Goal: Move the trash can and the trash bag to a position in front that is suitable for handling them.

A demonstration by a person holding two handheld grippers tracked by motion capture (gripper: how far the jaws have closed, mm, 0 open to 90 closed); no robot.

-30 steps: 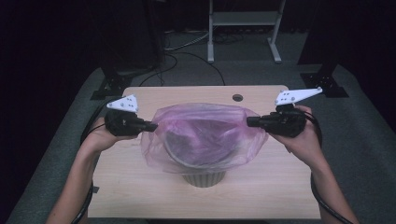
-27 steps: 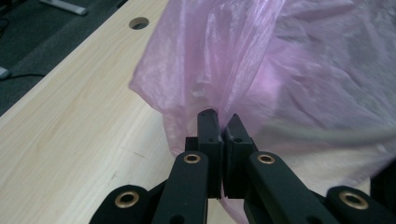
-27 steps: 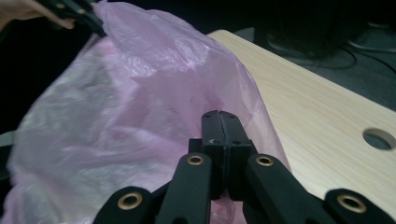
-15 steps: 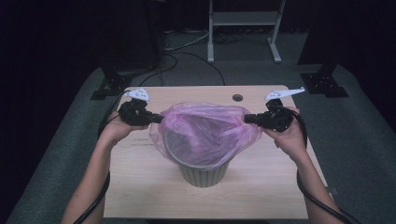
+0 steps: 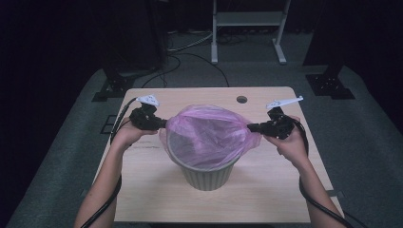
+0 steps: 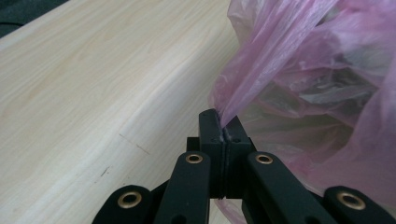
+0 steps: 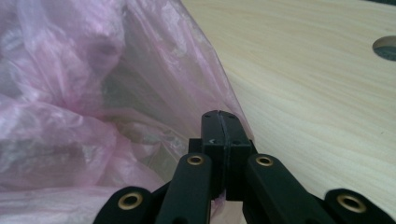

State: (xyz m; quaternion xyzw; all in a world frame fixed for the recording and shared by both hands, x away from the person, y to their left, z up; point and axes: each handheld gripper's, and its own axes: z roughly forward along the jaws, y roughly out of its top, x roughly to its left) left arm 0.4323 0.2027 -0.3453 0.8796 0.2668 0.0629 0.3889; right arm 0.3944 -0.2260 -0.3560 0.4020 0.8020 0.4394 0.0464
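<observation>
Pink plastic is stretching wide over the bin in the middle of the high view. The thin pink see-through plastic bag (image 5: 209, 135) is sitting in the mouth of the round grey ribbed plastic bin (image 5: 207, 173), which is standing on the light wooden table (image 5: 142, 190) near the middle of the frame.

At the left of the high view, the left claw (image 5: 163, 124) is pinching the left edge of the bag. In the left gripper view its two black jaws are pressing tight together at the bottom middle, with a twist of pink film caught between them. At the right of the high view, the right claw (image 5: 251, 127) is pinching the right edge. In the right gripper view its jaws are also pressing together, with a bit of pink peeking out below them.

Both hands are holding the bag open just above the rim of the bin. I think the job is about half done: the bag is going inside the bin, but its edge is not folded down around the rim yet. That folding is probably what is left, and then letting go.
</observation>
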